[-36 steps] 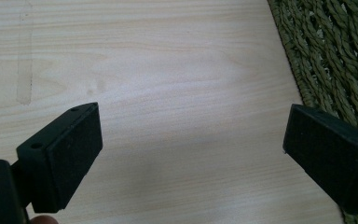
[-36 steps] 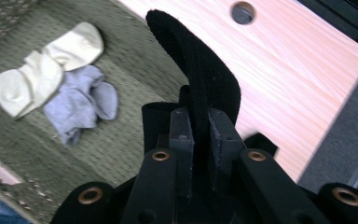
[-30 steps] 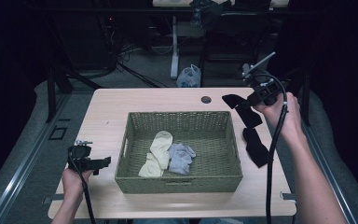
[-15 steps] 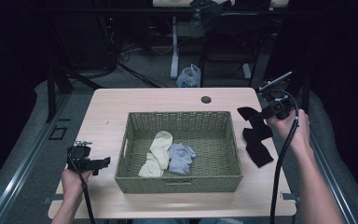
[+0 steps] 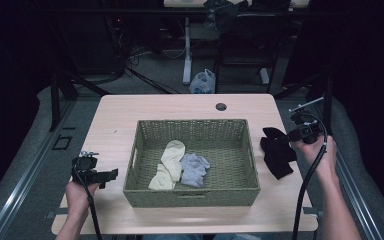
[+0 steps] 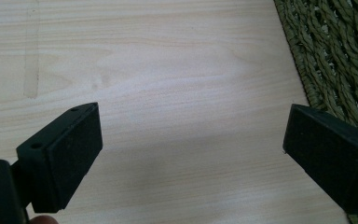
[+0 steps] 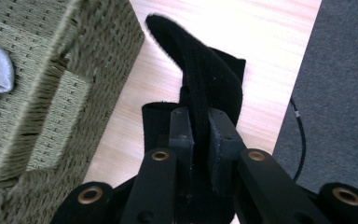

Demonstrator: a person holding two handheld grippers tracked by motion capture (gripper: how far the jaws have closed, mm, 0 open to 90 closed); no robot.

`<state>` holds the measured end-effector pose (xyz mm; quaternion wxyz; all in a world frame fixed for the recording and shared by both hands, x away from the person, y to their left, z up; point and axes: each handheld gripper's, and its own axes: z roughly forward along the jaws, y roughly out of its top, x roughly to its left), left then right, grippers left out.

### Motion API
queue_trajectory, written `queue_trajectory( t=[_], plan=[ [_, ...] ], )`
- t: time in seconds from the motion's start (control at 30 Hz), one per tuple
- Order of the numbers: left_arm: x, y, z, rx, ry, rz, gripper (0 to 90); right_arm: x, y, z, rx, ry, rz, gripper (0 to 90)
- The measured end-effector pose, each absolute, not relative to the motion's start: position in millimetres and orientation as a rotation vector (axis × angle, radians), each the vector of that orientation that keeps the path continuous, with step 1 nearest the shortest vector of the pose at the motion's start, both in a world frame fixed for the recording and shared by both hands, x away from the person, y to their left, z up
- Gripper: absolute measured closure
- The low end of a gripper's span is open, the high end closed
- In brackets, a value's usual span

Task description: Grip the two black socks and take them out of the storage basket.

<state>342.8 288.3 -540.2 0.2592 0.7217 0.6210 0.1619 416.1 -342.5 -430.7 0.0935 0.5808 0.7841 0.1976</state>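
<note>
A: Let's start left of the basket. What is there?

B: The left gripper sits over the worktop, just beside the basket's left wall. Its jaws are wide apart and nothing is between them. It is in the same spot as a second ago.

A: And inside the basket?

B: A cream sock and a grey sock lie touching, near the front wall.

A: Now right of the basket. What changed?

B: A second ago the right gripper was up high with the black sock hanging in the air. Now it has come down, and most of the black sock lies on the worktop, just beside the basket's right wall.

A: Are the jaws holding it?

B: Yes. In the right gripper view the jaws are close together and pinch a fold of the black sock between them.

A: What does that mean for the job?

B: I think the black sock is being laid down, or shaken flat, beside the basket. It is not in the basket yet. It would need lifting over the right wall to join the other two.

A: Which way does the black sock point?

B: Its long side runs along the basket's right wall, from back to front. One end is bunched up by the jaws, and the other end points toward the front of the worktop.
</note>
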Motion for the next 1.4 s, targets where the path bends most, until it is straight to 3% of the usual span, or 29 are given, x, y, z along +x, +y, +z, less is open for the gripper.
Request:
queue_trajectory(
  t=[1.13, 1.27, 1.4],
  plan=[
    [343.6, 288.1, -541.0, 1.971, 1.67, 0.433, 4.5, 432.2, -327.2, -519.3, 1.772, 2.495, 0.424, 80.4],
    [343.4, 287.8, -540.7, 1.972, 1.668, 0.432, 4.5, 433.7, -325.9, -524.7, 1.784, 2.5, 0.431, 76.0],
    [343.6, 288.2, -540.2, 1.973, 1.668, 0.429, 4.5, 430.7, -327.5, -521.2, 1.786, 2.481, 0.461, 65.4]
  ],
)
